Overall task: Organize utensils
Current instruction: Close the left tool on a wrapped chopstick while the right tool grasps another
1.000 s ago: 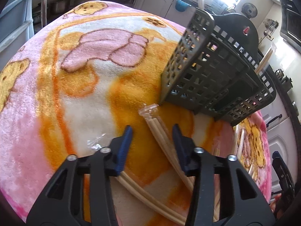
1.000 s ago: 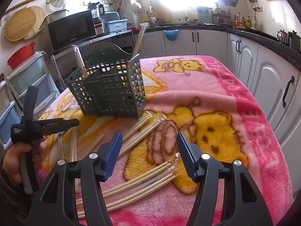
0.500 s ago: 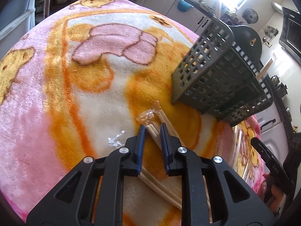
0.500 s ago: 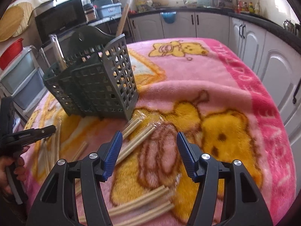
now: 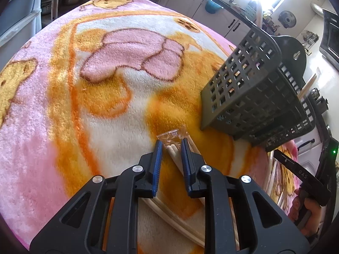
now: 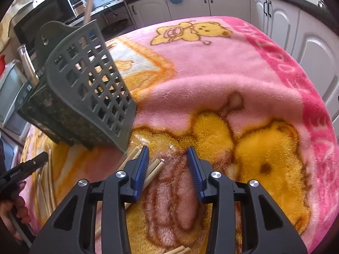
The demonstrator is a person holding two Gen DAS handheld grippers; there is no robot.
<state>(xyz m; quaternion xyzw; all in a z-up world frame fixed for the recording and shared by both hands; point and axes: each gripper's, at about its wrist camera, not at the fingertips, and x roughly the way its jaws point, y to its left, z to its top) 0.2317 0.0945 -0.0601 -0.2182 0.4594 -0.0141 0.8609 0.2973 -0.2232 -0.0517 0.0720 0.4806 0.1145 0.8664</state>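
**Left gripper clamped on a wrapped pair of chopsticks beside the basket**

The desk is covered with a fluffy pink and orange blanket [image 5: 106, 97] printed with cartoon bears. On it stands a dark grey slotted utensil basket [image 5: 250, 97], with a couple of pale sticks poking up out of it on its far side.

The left gripper [image 5: 171, 148] is down at the blanket just in front of the basket, its blue pads squeezed onto a wrapped pair of chopsticks [image 5: 174, 148]. The clear wrapper's crimped end sticks out just past the fingertips, pointing toward the basket's near corner. More pale chopsticks lie on the blanket under and behind this gripper.

The right gripper [image 6: 167, 156] hangs low over the blanket on the other side of the basket [image 6: 84, 89], its two fingers spread apart with nothing between them. A pair of chopsticks in clear plastic [image 6: 152, 171] lies just under and beside its left finger, the ends close to the basket's bottom corner. More chopsticks lie at the lower edge of this view and along the left side, near the other hand.
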